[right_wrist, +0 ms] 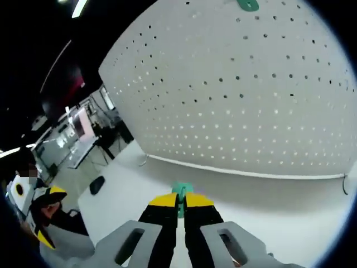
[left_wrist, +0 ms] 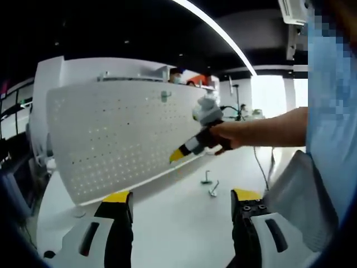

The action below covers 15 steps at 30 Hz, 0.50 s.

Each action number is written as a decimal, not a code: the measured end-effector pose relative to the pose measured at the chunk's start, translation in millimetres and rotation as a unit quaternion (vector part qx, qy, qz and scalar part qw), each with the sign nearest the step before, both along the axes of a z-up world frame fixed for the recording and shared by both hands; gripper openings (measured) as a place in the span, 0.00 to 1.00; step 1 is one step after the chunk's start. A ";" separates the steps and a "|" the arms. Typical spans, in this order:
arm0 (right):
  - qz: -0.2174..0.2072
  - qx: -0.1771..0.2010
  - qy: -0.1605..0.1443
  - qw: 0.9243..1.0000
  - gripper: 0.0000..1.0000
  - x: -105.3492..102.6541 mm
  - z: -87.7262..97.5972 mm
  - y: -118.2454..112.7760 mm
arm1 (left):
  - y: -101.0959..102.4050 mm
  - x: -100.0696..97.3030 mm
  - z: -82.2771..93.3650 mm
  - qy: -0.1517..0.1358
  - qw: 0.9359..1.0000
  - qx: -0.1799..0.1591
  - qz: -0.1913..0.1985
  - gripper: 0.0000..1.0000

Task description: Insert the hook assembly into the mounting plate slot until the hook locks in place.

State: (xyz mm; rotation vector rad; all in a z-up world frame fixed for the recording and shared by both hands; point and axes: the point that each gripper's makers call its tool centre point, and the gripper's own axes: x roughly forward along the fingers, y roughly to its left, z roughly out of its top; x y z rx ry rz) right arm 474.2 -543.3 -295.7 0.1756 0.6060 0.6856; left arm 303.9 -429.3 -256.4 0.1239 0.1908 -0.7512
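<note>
The white perforated mounting plate [left_wrist: 111, 139] stands upright on the table, and in the right gripper view the mounting plate [right_wrist: 251, 100] is close ahead. My right gripper [right_wrist: 180, 200] is shut on a small green hook assembly [right_wrist: 181, 190] that pokes out past its yellow tips, a short way from the plate's lower edge. In the left gripper view a hand holds the right gripper [left_wrist: 177, 155] near the plate's lower right corner. My left gripper [left_wrist: 182, 195] hangs back over the table, open, with nothing between its jaws.
A green hook [left_wrist: 165, 96] sits high on the plate; the same green hook [right_wrist: 247, 4] shows at the top of the right gripper view. Two metal hooks [left_wrist: 210, 183] lie on the white table [left_wrist: 167, 223]. A person's arm and torso stand at right. Desks lie beyond the table edge [right_wrist: 83, 145].
</note>
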 end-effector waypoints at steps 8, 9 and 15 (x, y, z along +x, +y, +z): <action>-0.015 0.014 -0.053 0.998 0.01 -2.2 39.0 -9.9 | 0.4 0.0 3.0 -0.003 1.000 -0.005 0.000 0.73; -0.015 0.015 -0.057 0.998 0.01 -3.9 43.3 -10.2 | 0.7 0.1 3.1 -0.003 1.000 -0.005 0.001 0.73; -0.019 0.018 -0.088 0.996 0.01 -8.8 60.8 -13.5 | 1.0 0.0 5.3 -0.008 1.000 -0.007 0.000 0.73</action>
